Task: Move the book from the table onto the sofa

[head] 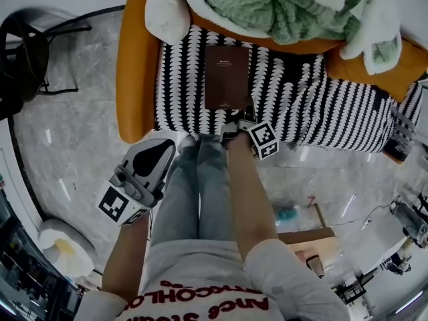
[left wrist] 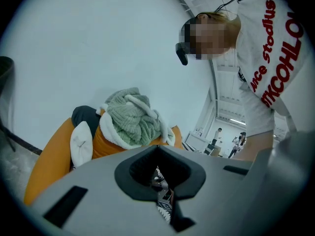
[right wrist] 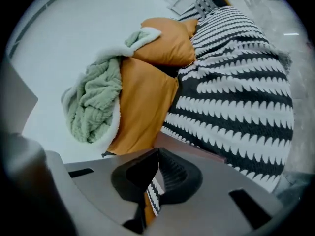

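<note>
From the head view, we see the book lying flat on the striped cover of the sofa, so we judge the move done. Our right tool hangs just beside the book's near edge. Our left tool is held well apart from it, over the floor.

In the left gripper view, the left tool's jaws meet on nothing and point toward the green blanket.

In the right gripper view, the right tool's jaws are pressed together and empty, with the book's brown edge just beyond them.

The risk we see is that a low pull-away could catch that edge and drag the book off the seat's front.
</note>
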### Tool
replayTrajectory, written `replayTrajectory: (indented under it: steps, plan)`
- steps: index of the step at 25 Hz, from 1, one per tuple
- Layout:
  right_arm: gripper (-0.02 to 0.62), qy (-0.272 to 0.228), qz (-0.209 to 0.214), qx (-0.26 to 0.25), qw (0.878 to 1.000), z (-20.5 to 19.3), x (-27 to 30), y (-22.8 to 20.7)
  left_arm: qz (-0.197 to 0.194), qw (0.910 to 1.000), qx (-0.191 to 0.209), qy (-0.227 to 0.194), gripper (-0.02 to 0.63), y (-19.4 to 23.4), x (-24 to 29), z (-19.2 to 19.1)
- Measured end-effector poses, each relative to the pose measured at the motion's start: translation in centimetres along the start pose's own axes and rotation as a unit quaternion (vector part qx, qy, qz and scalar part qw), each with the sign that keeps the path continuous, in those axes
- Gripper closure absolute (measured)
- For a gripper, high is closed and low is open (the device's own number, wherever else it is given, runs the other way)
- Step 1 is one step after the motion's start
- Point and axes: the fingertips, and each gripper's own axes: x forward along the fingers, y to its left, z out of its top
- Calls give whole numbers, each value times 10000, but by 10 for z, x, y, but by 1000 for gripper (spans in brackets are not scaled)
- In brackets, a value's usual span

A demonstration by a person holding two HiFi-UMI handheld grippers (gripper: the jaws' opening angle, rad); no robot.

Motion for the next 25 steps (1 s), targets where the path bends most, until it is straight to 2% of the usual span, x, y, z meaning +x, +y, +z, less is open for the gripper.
replayTrajectory:
  steps: [5, 7, 10, 15, 19, 22, 25]
  plan:
    - [566, 43, 784, -1055, 9913, 18, -9, 69, 16, 9999, 120, -67, 589, -3, 0, 18]
    - [566, 79, 1191, -1555, 9806, 24, -19, 107, 57, 9997, 177, -138, 589, -2, 0, 30]
    - [567, 154, 1705, -2293, 9582, 34, -37, 161, 133, 9992, 273, -259, 589, -2, 3, 47]
    - [568, -132, 2125, -3194, 9234, 58, -71, 234, 72, 9981, 442, -416, 589, -3, 8, 77]
    - [568, -240, 2334, -3718, 8982, 66, -100, 280, 145, 9974, 521, -470, 589, -4, 3, 96]
    - [568, -331, 2478, -3940, 8844, 71, -119, 310, 142, 9968, 546, -573, 589, -4, 0, 113]
    - [568, -281, 2587, -3995, 8791, 68, -139, 329, 77, 9962, 538, -678, 589, -10, -4, 126]
